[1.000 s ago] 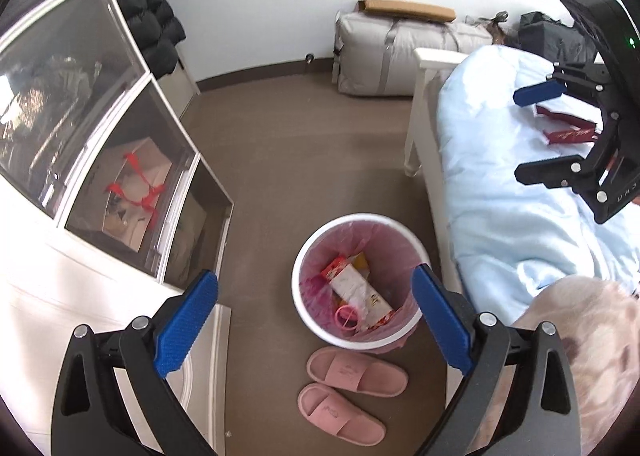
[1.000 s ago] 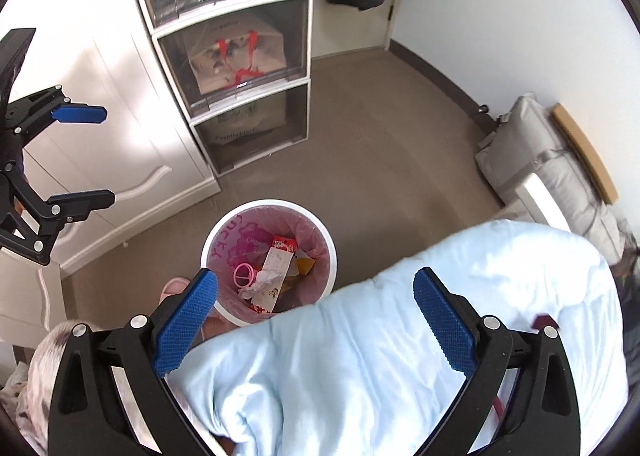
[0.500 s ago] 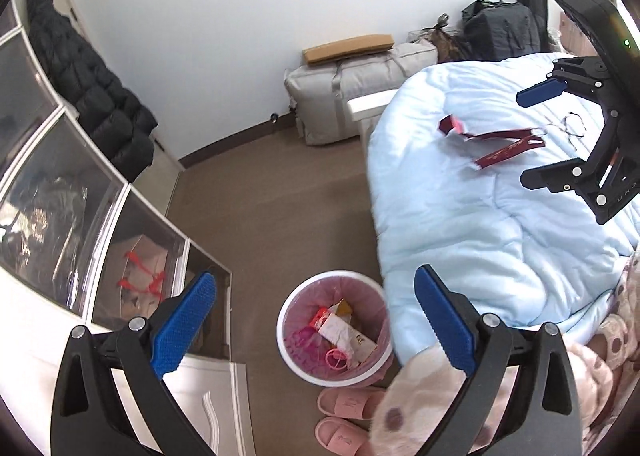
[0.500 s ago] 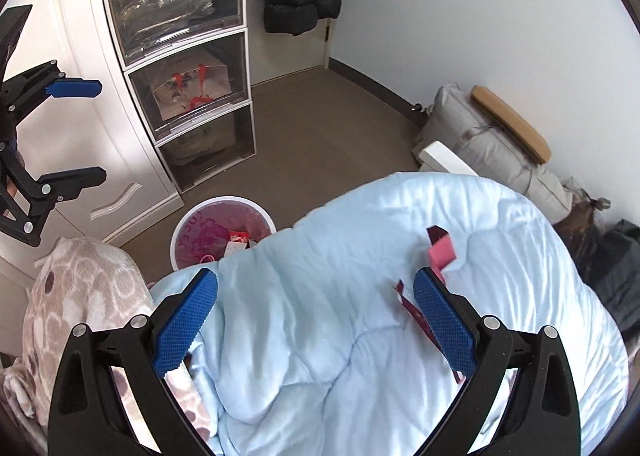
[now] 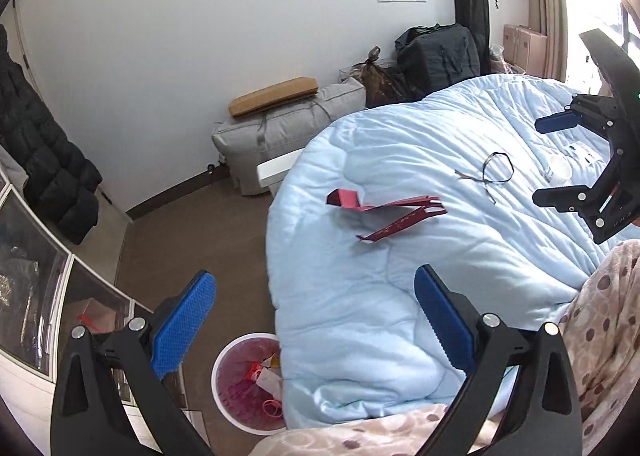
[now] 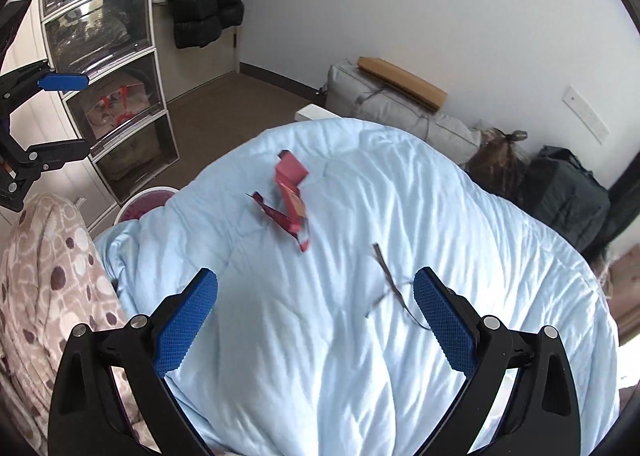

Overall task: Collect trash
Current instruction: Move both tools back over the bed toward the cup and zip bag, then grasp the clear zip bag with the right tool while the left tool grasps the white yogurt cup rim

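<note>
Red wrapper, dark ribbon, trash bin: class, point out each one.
red wrapper [image 5: 384, 215], left wrist view, on its long flat strip.
dark ribbon [image 6: 390, 282], right wrist view, on its middle strand.
trash bin [image 5: 224, 360], left wrist view, on its white rim.

Trash bin partly hidden behind the blue duvet in both views, only a sliver of rim left in the right wrist view. Small pale items beside the right gripper too small to identify.
</note>
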`<state>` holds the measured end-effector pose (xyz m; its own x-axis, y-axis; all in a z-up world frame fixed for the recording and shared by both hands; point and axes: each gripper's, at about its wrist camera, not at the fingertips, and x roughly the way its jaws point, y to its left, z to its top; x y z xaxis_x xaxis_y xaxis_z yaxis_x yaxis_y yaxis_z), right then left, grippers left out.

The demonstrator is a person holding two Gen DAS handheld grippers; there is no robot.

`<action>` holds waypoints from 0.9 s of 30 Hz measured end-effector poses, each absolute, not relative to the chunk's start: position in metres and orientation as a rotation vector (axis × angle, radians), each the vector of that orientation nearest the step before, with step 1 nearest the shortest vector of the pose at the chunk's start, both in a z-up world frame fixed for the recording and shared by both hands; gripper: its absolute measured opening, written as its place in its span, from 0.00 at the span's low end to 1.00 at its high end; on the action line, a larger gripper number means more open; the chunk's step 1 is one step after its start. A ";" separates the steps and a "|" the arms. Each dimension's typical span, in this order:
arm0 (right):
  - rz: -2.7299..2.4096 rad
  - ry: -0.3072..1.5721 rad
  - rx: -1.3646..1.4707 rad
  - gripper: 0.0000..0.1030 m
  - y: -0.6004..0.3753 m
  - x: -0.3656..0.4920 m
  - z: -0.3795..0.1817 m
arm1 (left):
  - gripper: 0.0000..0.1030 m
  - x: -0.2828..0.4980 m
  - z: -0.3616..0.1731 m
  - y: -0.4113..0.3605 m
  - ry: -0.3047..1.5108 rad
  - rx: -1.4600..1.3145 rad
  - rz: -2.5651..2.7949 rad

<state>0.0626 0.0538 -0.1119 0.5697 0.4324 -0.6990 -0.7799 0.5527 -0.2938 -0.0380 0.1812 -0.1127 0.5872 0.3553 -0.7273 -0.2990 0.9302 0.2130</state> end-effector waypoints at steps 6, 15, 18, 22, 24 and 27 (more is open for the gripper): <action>0.653 0.618 -0.579 0.93 -0.027 0.081 -0.105 | 0.95 0.009 -0.113 0.127 0.862 0.099 0.291; 0.471 0.675 -0.453 0.93 -0.158 0.119 -0.114 | 0.95 0.069 -0.129 0.044 0.879 0.184 0.177; 0.409 0.694 -0.430 0.93 -0.196 0.131 -0.122 | 0.95 0.086 -0.137 0.023 0.890 0.171 0.137; 0.343 0.726 -0.351 0.93 -0.249 0.150 -0.132 | 0.95 0.106 -0.145 -0.008 0.886 0.176 0.095; 0.310 0.739 -0.317 0.93 -0.272 0.162 -0.137 | 0.95 0.118 -0.151 -0.023 0.892 0.174 0.077; 0.254 0.753 -0.283 0.93 -0.303 0.182 -0.143 | 0.95 0.136 -0.160 -0.042 0.899 0.155 0.050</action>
